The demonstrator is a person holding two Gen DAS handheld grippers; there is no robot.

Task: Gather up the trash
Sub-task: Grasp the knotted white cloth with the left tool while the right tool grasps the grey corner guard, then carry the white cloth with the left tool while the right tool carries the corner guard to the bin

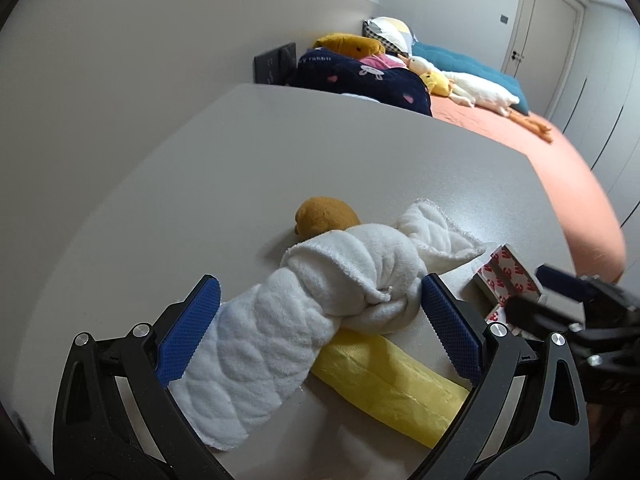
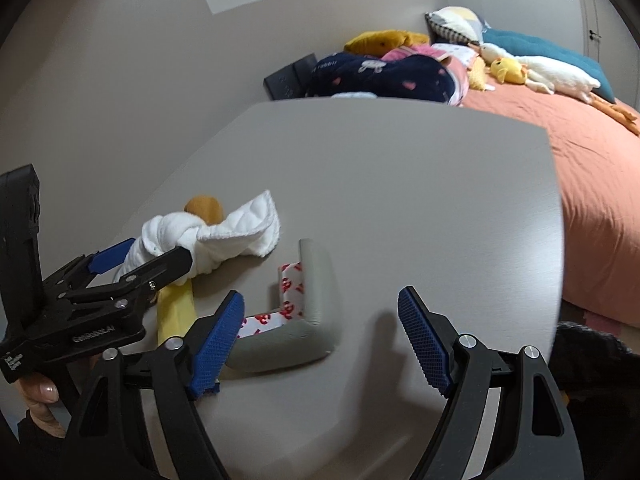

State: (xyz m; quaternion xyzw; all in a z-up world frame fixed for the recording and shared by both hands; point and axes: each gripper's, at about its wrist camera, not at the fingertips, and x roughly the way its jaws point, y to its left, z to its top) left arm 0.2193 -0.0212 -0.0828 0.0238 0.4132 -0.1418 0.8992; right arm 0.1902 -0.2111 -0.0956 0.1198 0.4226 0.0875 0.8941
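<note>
Left two-finger gripper with blue textured pads (image 1: 320, 320) spread wide around a knotted white quilted cloth (image 1: 320, 300), one pad on each side at the knot, jaws not pressed in; whether the pads touch the fabric cannot be told. Cloth lying on the flat grey table (image 1: 320, 160), toward its left edge, one loose end fanned out toward the far side, the other running back between the fingers. Touching the cloth on the far side, a small round mustard-brown plush lump (image 1: 326, 216). Under the near part of the cloth, a flat yellow plastic strip (image 1: 392, 384), reaching toward the near edge. Just right of the cloth, a grey L-shaped foam corner guard lined with red-printed white adhesive backing (image 2: 316, 300), resting nearer the near edge, apart from the cloth. Right two-finger gripper with blue textured pads (image 2: 320, 340) gaping wide, gripping nothing, its left pad (image 2: 216, 344) just beside the near arm of the guard, its right pad over bare tabletop. Beyond the far edge of the table, an orange-sheeted bed (image 2: 592, 184) carrying a navy blanket with pink hearts (image 2: 384, 76), a long white plush goose (image 1: 472, 88) and a small yellow plush duck (image 2: 508, 70)
</note>
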